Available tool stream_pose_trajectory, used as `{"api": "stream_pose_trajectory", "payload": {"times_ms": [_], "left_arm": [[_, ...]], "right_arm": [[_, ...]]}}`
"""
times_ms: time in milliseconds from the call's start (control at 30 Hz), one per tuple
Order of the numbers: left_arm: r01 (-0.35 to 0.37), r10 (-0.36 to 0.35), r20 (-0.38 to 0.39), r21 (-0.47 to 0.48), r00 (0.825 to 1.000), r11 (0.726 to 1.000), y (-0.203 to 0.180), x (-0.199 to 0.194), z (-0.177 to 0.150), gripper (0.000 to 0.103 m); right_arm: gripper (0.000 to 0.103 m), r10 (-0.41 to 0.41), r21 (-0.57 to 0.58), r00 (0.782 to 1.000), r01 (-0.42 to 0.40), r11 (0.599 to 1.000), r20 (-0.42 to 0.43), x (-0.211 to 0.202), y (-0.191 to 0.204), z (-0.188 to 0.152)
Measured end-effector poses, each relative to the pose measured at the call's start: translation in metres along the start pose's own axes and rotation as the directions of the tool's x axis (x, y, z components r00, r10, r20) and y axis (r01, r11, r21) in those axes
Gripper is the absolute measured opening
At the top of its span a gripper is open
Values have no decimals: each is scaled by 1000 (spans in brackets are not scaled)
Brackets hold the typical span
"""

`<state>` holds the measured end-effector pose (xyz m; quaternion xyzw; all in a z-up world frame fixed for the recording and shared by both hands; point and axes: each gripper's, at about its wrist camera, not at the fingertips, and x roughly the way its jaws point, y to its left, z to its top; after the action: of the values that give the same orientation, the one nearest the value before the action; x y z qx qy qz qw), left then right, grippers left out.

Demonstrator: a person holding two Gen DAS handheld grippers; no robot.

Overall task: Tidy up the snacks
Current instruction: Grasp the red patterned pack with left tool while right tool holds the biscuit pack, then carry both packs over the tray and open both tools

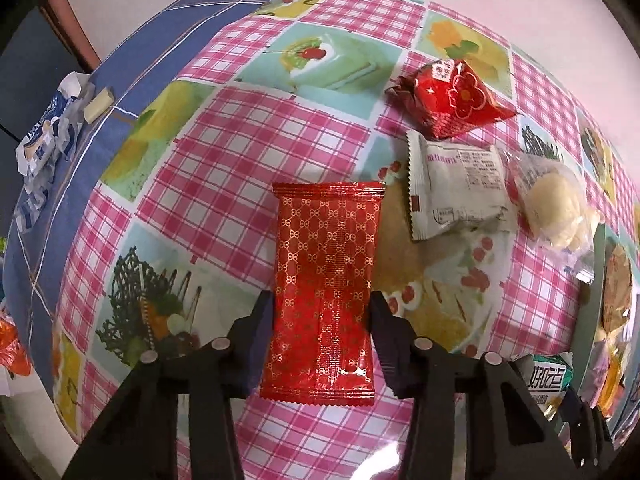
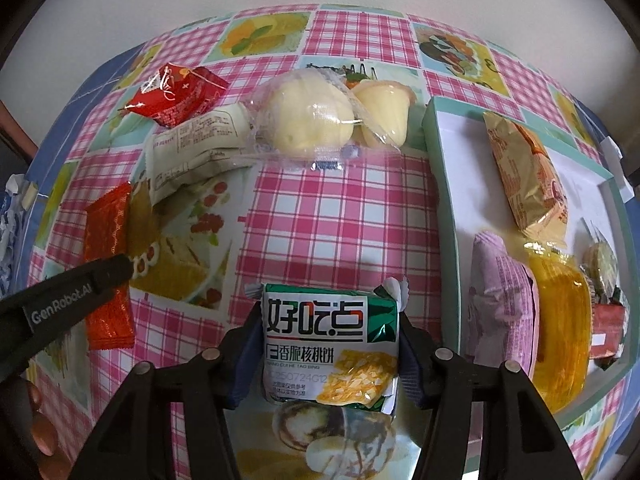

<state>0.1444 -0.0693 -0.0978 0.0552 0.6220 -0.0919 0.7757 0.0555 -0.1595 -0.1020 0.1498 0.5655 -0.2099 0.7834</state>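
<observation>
The left gripper [image 1: 320,312] points steeply down at the checked tablecloth [image 1: 224,152], its fingers standing one on each long edge of the red patterned packet [image 1: 324,280] and pressing that packet between them. The packet's long axis runs up and down the left wrist frame, in line with the fingers, and its lower half lies between them while its upper sealed end projects toward the centre of the frame. In the right wrist view the same packet shows at the left edge with one left finger [image 2: 100,276] laid against it. The right gripper [image 2: 326,332] is closed on the green and white walnut-biscuit packet [image 2: 330,344] at lower centre of its frame, label facing the camera, its long axis likewise along the fingers. The governing relation is the tray [image 2: 440,184]: it occupies the right side of the right wrist frame, just beside the right gripper, and already holds a gold packet [image 2: 524,176], a lilac packet [image 2: 500,292] and an orange jelly [image 2: 560,320]. In the left wrist frame only a sliver of it appears at the far right edge. The right hand is judged the nearer to the tray; the left must carry its packet across the cloth, past the white packet [image 1: 456,192], the cream bun [image 1: 552,208] and the red flower packet [image 1: 452,96], all lying loose at upper right.
</observation>
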Motion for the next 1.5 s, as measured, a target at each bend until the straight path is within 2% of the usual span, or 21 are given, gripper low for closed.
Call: {"api": "stream_pose_trajectory", "payload": {"times_ms": [200, 300, 533, 767, 900, 1067, 1233, 1500], "left_arm": [[6, -7, -29, -16, 1000, 1000, 4, -6, -9, 47], [13, -14, -33, -28, 999, 1000, 3, -13, -15, 47], [14, -13, 46, -14, 999, 1000, 1, -52, -24, 47], [27, -27, 114, 1, 993, 1000, -14, -90, -31, 47], [53, -54, 142, 11, 988, 999, -26, -103, -28, 47], [94, -105, 174, 69, 979, 993, -50, -103, -20, 47], [108, -144, 195, 183, 970, 977, -95, -110, -21, 47], [137, -197, 173, 307, 965, 942, -147, -98, -22, 47]], "right_arm": [[60, 8, 3, 1000, -8, 1000, -20, -9, -6, -12], [60, 38, 25, 999, -37, 999, -30, -11, -12, -17], [60, 93, 69, 996, -93, 993, 4, -35, -36, -18], [60, 135, 110, 987, -144, 983, 84, -73, -60, -11], [60, 132, 139, 983, -150, 979, 132, -90, -80, -2], [60, 101, 193, 980, -133, 972, 170, -97, -104, 14], [60, 89, 271, 980, -136, 953, 177, -92, -139, 23], [60, 52, 376, 982, -118, 919, 182, -82, -194, 25]]}}
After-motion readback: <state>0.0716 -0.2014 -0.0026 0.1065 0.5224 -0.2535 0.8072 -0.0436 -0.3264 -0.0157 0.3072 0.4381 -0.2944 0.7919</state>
